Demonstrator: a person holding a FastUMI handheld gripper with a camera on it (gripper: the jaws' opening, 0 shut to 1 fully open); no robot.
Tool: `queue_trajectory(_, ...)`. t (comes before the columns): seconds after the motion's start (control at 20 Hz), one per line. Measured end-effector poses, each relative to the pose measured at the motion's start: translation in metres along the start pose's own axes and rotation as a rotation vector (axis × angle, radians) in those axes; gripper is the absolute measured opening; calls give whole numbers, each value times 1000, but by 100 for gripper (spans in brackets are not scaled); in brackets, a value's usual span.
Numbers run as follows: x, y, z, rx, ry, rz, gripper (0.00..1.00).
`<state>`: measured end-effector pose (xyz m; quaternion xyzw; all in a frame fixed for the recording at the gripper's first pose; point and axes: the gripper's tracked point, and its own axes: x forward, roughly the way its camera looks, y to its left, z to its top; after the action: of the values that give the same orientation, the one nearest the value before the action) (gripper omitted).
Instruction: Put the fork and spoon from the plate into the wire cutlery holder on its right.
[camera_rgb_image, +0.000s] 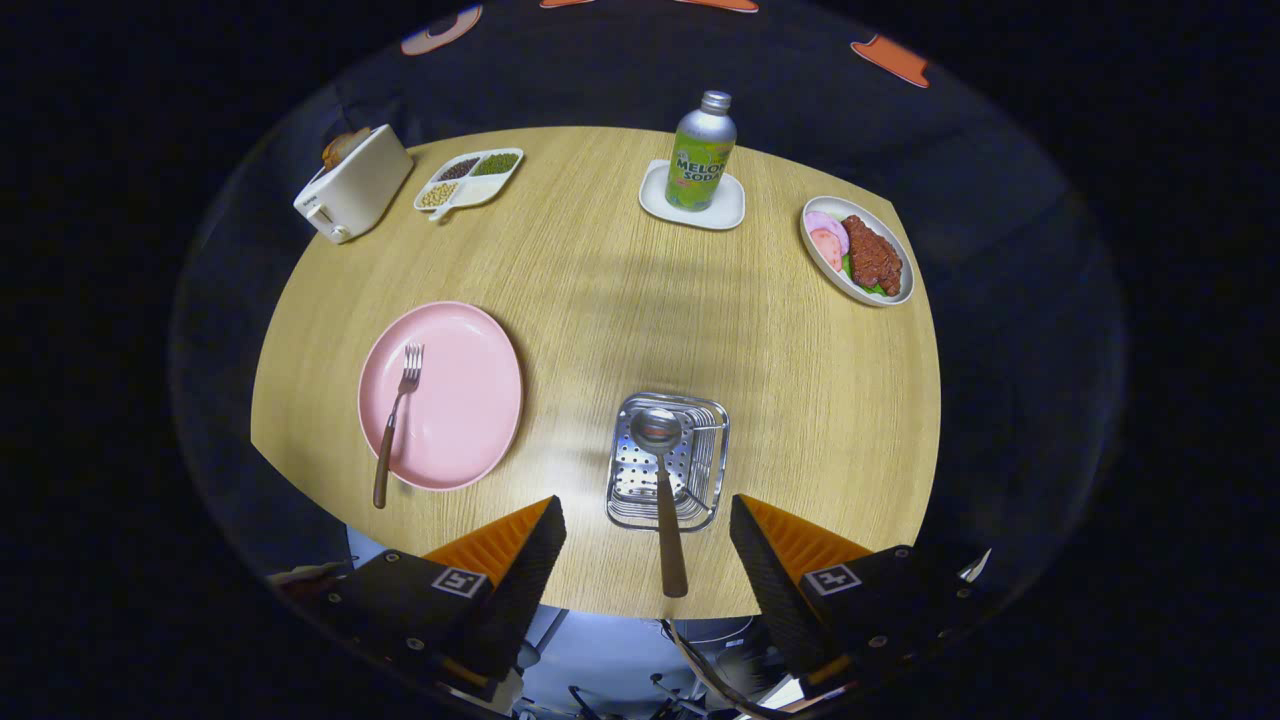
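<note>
Gripper view, looking down along my own fingers onto a round wooden table (600, 300). Farthest left at the back stands a white toaster (352, 197) with something browned poking from its slot, and just beside it a white divided dish (468, 179) of beans and seeds in separate compartments. Nearer to me on the left lies the pink plate (455, 395). The fork (396, 420) rests on the plate's left part, tines pointing away from me, its brown handle running back over the near rim and onto the table. Toward the middle, at the back, a green and silver soda bottle (702, 152) stands upright on a small white tray (693, 203). Just ahead of me sits the wire cutlery holder (669, 458), well apart from the plate on its right. The spoon (661, 480) lies in it, bowl inside the basket, brown handle leaning out over the near edge and pointing back between my fingers. My jaws (647, 545) are wide apart and hold nothing; the spoon's handle end lies in the gap without touching either finger. Far right at the back is an oval white dish (857, 252) with sliced ham, dark meat and a bit of green.
</note>
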<state>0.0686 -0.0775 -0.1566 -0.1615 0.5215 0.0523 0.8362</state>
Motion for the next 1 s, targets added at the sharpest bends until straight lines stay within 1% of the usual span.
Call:
queue_trajectory(0.25, -24, 24, 23, 21, -168, 3, 100)
queue_trajectory(0.35, -32, 40, 34, 28, -253, 6, 100)
queue_trajectory(0.45, -33, 61, 38, 30, -303, 22, 100)
queue_trajectory(0.6, -27, 93, 44, 30, -374, 48, 100)
queue_trajectory(0.75, -17, 118, 49, 22, -448, 36, 100)
queue_trajectory(1.0, 2, 171, 50, 21, -539, 65, 100)
